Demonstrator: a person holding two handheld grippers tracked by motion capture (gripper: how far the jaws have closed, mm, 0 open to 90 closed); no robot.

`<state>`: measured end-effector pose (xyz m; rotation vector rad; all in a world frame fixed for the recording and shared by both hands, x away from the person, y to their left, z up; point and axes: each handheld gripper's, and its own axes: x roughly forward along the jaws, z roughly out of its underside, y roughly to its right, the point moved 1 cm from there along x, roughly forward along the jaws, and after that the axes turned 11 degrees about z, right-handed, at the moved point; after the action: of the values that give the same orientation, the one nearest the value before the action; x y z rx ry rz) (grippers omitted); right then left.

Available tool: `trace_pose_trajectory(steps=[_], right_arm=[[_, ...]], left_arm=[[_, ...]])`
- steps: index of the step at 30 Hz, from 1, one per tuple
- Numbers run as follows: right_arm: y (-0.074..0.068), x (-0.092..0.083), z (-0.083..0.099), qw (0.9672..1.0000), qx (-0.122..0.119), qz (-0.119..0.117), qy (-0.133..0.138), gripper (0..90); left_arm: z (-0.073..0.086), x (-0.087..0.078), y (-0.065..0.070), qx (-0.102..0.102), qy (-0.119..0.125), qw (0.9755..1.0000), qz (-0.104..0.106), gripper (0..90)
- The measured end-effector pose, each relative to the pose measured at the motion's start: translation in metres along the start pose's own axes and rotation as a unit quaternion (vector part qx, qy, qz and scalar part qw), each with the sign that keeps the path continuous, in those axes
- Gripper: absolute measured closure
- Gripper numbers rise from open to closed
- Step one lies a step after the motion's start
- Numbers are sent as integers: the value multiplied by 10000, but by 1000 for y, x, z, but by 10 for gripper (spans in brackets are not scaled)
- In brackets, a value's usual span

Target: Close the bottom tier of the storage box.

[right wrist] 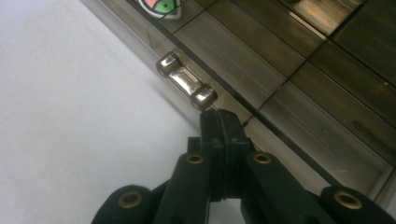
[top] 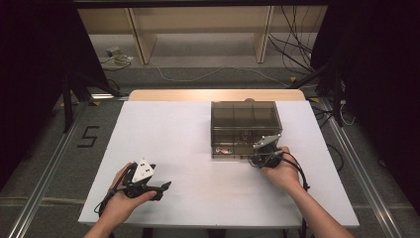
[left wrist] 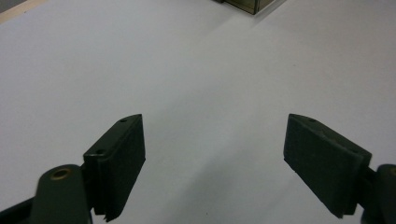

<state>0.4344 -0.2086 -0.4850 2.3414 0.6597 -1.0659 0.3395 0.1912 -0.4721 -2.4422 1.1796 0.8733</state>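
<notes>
While the smoky translucent drawer box (top: 245, 126) stands on the white table (top: 168, 148) toward its far right, the right hand-held gripper (top: 258, 157) sits at the box's near front edge, its jaws pressed flat together with nothing between them. From the right gripper view, the clenched tips (right wrist: 218, 122) lie just beside a small metal handle (right wrist: 186, 87) on the box's front, close to touching its nearer end; whether they touch cannot be told. Inside the box, dividers mark off several compartments, and those seen through the tinted top look bare. In the lower front of the box, to the left of the right hand-held gripper in the high view, lies a small item with red and green on it (top: 225, 149); the same colours show behind the front wall in the right gripper view (right wrist: 161, 6), too cropped to identify. Well apart from the box, toward the near left of the table, the left hand-held gripper (top: 166, 186) is held just over the surface, jaws spread wide and empty (left wrist: 215, 158).
</notes>
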Motion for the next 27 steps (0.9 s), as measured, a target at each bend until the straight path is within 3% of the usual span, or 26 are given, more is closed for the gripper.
trace_pose_trajectory(steps=[27], right_arm=[[1, 3, -3, 10000, 52, 36, 17, 900]], left_arm=[[0, 1, 0, -22, -12, 10000, 12, 207]])
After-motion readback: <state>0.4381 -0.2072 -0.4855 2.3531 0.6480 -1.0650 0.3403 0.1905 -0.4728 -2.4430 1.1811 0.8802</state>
